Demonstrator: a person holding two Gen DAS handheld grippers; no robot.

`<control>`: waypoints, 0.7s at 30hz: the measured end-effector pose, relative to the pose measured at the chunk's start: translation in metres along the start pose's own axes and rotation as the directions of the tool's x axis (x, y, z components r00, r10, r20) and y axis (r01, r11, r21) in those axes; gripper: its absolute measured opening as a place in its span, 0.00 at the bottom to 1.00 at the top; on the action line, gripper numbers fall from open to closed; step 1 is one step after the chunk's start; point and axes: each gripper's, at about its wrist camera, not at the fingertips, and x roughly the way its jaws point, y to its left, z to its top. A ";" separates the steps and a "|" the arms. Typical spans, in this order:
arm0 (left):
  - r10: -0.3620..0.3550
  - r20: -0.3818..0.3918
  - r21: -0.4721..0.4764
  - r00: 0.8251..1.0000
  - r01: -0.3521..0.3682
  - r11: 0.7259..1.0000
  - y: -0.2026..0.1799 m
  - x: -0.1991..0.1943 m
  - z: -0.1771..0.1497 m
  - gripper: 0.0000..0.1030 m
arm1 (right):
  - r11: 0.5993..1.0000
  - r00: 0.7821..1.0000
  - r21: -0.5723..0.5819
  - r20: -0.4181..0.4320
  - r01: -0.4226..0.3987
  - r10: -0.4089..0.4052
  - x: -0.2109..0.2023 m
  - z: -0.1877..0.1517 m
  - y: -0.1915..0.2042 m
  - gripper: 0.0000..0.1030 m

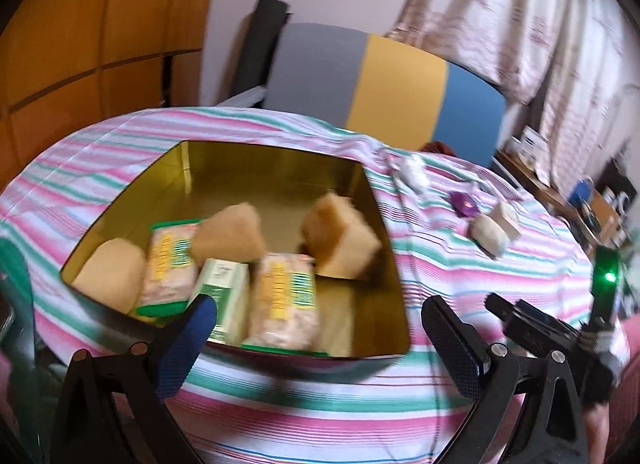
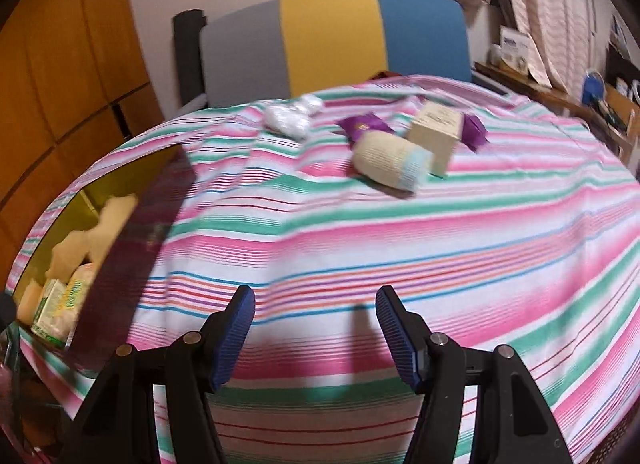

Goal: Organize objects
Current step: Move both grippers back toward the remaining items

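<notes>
**Gold-lined tin half filled, four kinds of item left on the striped cloth**

Gold-lined rectangular metal tin point(image 1: 280, 168) sits on the pink, green and white striped tablecloth point(image 2: 440, 248), toward the left of the table. Inside it lie tan foam sponge blocks point(image 1: 340, 240), two pink snack packets with yellow and green labels point(image 1: 284, 300) and a small green and white carton point(image 1: 224, 292), packed close together along the near side.

Well apart from the tin, at the far side of the cloth, a cream knitted roll with a pale blue end point(image 2: 392, 164) lies touching a cream cardboard box point(image 2: 436, 132). Purple foil wrappers point(image 2: 364, 126) lie just beside them, and a crumpled clear plastic bundle point(image 2: 290, 116) rests nearer the tin.

The left gripper point(image 1: 320, 328) hangs over the tin's near rim, its blue-padded fingers spread wide and holding nothing. The right gripper point(image 2: 316, 324) hovers above bare cloth, likewise spread and empty, pointing toward the knitted roll. Behind the table stands a chair with a grey, yellow and blue backrest point(image 2: 332, 40).
</notes>
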 end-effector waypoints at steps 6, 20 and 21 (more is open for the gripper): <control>-0.041 -0.031 0.069 0.999 0.043 0.997 -0.027 0.004 -0.003 1.00 | 0.998 1.000 0.064 0.022 -0.020 0.018 0.008 0.028 -0.040 0.62; -0.051 -0.050 0.063 0.997 0.054 0.997 -0.046 0.001 -0.007 1.00 | 0.991 0.999 0.132 -0.029 -0.039 0.043 0.078 0.089 -0.074 0.62; -0.048 -0.048 0.065 0.998 0.051 0.997 -0.047 0.002 -0.007 1.00 | 0.989 0.996 0.125 -0.029 -0.083 0.088 0.078 0.086 -0.068 0.63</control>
